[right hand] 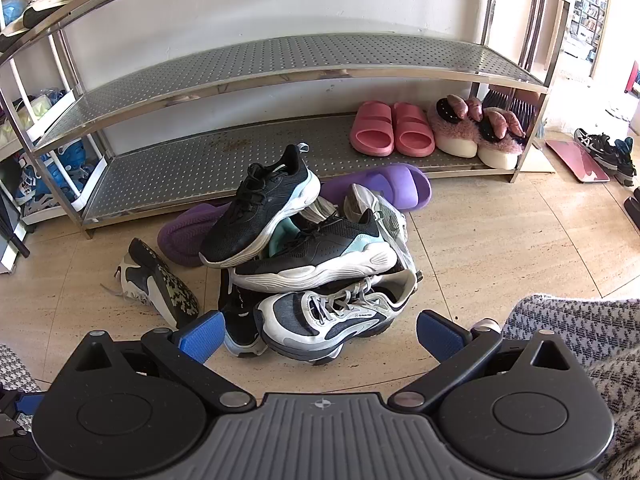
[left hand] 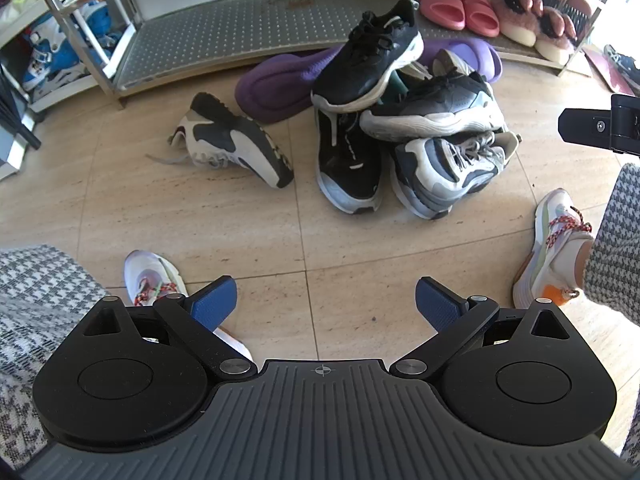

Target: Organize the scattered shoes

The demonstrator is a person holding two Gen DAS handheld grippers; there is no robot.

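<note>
Several sneakers lie in a heap on the tiled floor before a metal shoe rack (right hand: 280, 56). A black sneaker (left hand: 368, 60) (right hand: 260, 212) tops the pile, a second black one (right hand: 320, 256) rests below it, and a grey-white sneaker (left hand: 444, 168) (right hand: 324, 320) is nearest me. A white-black sneaker (left hand: 232, 140) (right hand: 156, 284) lies on its side to the left. Purple slides (left hand: 272, 84) (right hand: 384, 184) sit behind. My left gripper (left hand: 324, 304) is open over bare floor. My right gripper (right hand: 318, 336) is open, just short of the grey-white sneaker.
Pink slides (right hand: 390, 128) and fluffy pink slippers (right hand: 476, 132) stand on the rack's bottom shelf at right. A person's feet in white sneakers (left hand: 556, 244) (left hand: 150, 276) and houndstooth trousers flank the grippers. More shoes (right hand: 604, 148) and a red mat lie far right.
</note>
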